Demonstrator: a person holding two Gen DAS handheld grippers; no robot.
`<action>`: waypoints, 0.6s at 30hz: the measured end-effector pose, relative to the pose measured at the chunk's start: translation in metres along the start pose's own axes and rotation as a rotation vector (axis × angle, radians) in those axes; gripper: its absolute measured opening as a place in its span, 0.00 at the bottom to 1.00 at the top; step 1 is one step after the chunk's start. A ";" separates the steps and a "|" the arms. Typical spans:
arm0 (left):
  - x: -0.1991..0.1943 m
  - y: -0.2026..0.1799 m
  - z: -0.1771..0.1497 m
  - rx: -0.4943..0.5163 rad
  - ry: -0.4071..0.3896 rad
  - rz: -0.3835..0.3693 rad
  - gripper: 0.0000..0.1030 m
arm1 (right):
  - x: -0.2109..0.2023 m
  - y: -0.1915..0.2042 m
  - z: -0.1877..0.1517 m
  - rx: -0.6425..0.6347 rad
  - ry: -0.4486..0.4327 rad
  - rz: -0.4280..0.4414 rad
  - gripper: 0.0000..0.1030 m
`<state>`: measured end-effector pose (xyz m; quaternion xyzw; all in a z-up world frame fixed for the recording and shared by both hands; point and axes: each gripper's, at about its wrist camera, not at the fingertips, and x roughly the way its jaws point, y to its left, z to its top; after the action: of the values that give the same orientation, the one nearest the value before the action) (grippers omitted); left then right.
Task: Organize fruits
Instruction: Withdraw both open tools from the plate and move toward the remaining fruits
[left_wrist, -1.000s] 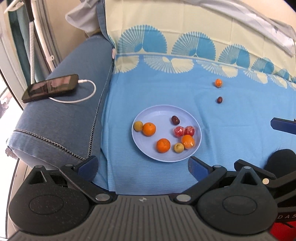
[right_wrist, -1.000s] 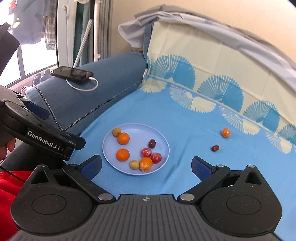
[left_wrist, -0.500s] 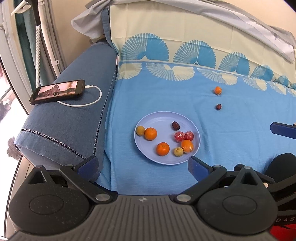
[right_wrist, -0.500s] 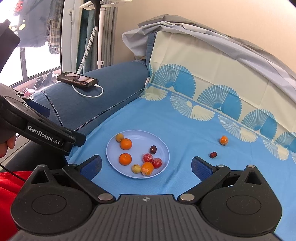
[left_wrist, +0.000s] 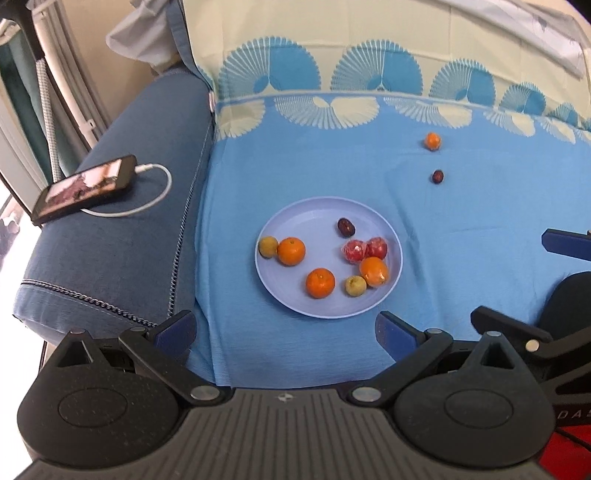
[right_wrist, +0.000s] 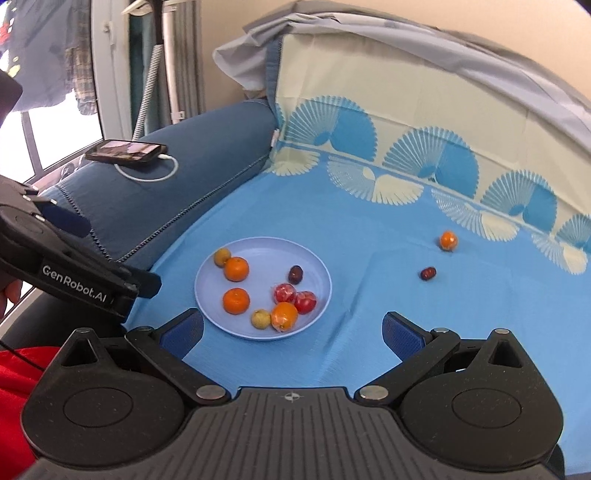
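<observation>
A pale lilac plate (left_wrist: 314, 218) (right_wrist: 314, 262) lies on the blue sheet and holds several small fruits: oranges, red ones, yellow-green ones and a dark date. Off the plate, to its far right, lie a small orange (left_wrist: 432, 140) (right_wrist: 448, 240) and a dark date (left_wrist: 437, 176) (right_wrist: 427, 273). My left gripper (left_wrist: 286, 330) hovers open just short of the plate's near rim, nothing between its fingers. My right gripper (right_wrist: 293, 330) is also open and empty, near the plate's front right edge.
A blue sofa arm (left_wrist: 122, 236) on the left carries a phone (left_wrist: 83, 188) with a white charging cable. A patterned cream and blue cover (left_wrist: 369, 55) drapes the backrest. A window and curtain rail stand at far left. Red clothing shows at the bottom corners.
Both cameras have shifted slightly; the plate and loose fruits now sit a little closer and larger than half a second ago. No fruit has moved, and both grippers stay open.
</observation>
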<state>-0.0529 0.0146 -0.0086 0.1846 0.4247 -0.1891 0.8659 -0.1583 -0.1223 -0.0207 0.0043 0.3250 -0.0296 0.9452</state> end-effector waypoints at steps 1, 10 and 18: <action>0.004 -0.001 0.002 -0.001 0.011 0.001 1.00 | 0.002 -0.003 0.000 0.009 0.003 -0.002 0.99; 0.026 -0.009 0.037 -0.037 0.037 0.004 1.00 | 0.028 -0.038 0.003 0.117 0.025 -0.033 0.99; 0.054 -0.026 0.073 -0.009 0.060 0.013 1.00 | 0.071 -0.083 0.005 0.219 0.061 -0.086 0.99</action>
<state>0.0143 -0.0521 -0.0146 0.1892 0.4500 -0.1759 0.8548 -0.1042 -0.2092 -0.0594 0.0943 0.3485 -0.1052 0.9266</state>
